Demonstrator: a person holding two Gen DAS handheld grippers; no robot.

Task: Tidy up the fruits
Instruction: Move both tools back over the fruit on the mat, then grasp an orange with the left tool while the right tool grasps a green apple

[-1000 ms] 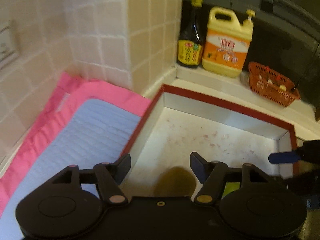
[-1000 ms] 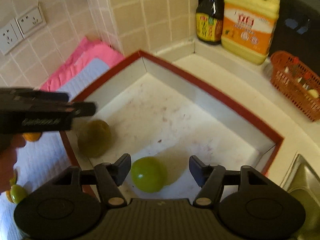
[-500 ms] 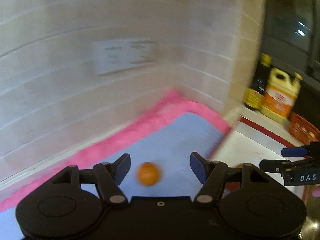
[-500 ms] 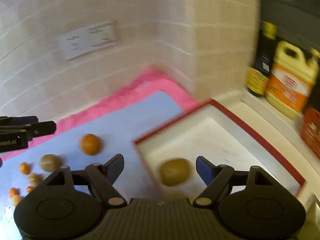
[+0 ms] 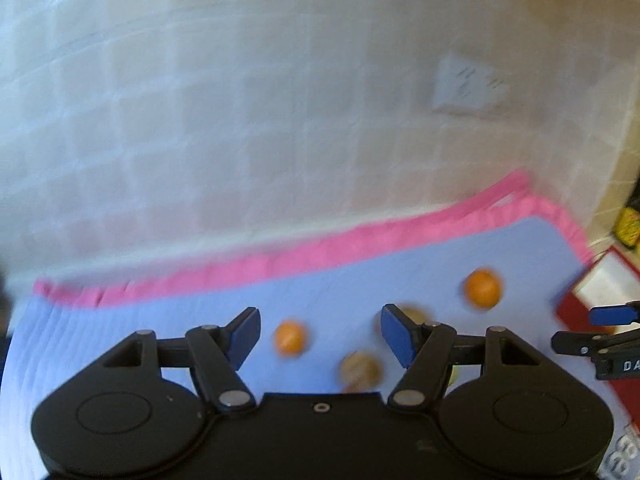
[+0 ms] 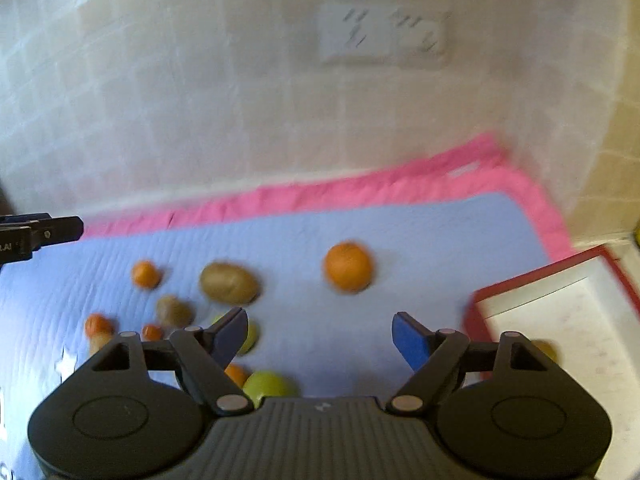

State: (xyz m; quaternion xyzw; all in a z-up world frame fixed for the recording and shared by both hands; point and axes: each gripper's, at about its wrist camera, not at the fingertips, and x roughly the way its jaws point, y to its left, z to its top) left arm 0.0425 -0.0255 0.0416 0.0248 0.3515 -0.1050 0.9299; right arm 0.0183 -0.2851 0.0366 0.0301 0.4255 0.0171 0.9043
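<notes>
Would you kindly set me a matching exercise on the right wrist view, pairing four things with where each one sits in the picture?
Things:
1. large orange
2. big brown fruit
3. red-rimmed box
4. wall socket plate

Places:
A. on the tiled wall, upper part of the picture
B. at the right edge, beside the blue mat
C. alone on the mat, near the middle of the picture
D. on the mat, left of the large orange, among the smaller fruits

Pairs: 1-C, 2-D, 3-B, 4-A
</notes>
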